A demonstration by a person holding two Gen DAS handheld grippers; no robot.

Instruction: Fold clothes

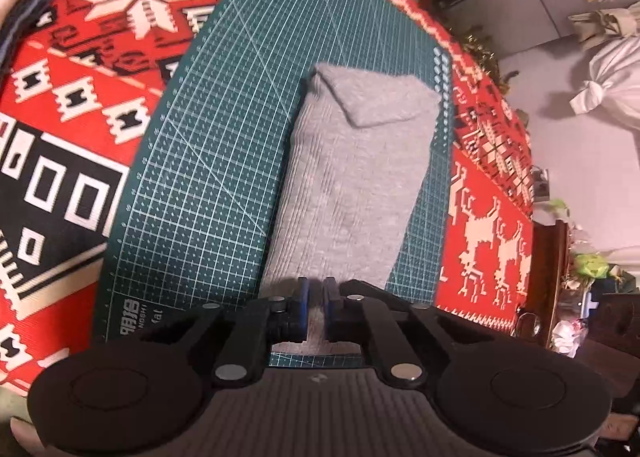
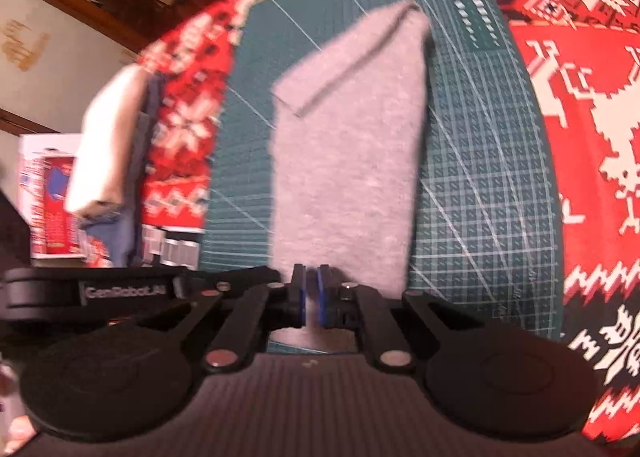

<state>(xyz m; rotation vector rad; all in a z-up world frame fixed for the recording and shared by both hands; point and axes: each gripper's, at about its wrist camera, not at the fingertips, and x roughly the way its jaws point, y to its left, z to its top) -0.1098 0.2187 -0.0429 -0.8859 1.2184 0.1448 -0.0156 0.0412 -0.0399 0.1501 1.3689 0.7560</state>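
1. On the green mat (image 1: 192,185), over a red patterned cloth (image 1: 488,225), lies the grey garment (image 1: 344,193), already a long narrow strip, its far end turned back in a flap (image 1: 368,97).
2. Left gripper (image 1: 316,285) sits at the near end of the strip, pads nearly together with only a thin slit between them. Grey fabric shows in that slit, so I read it as a pinch on the near hem, though the contact itself sits low in the view.
3. Right gripper (image 2: 310,277), same story: pads drawn almost together at the near edge of the garment (image 2: 348,161), seemingly nipping it.
4. My call: the step in hand is carrying the near end over toward the far flap (image 2: 352,57).
5. To do it well, lift both corners together and level, keep the edge taut between the two hands, carry it straight along the strip, and lay it square so the side edges line up.
6. Risk, as I judge it: uneven hands will skew the fold, or drag the strip across the mat.
7. Hard to see: the near hem hides under both grippers, so how many layers each pinch holds is unclear.
8. The right view is blurred. At its left edge a pale and blue bundle (image 2: 112,145) looks like more clothes, but I can't say.
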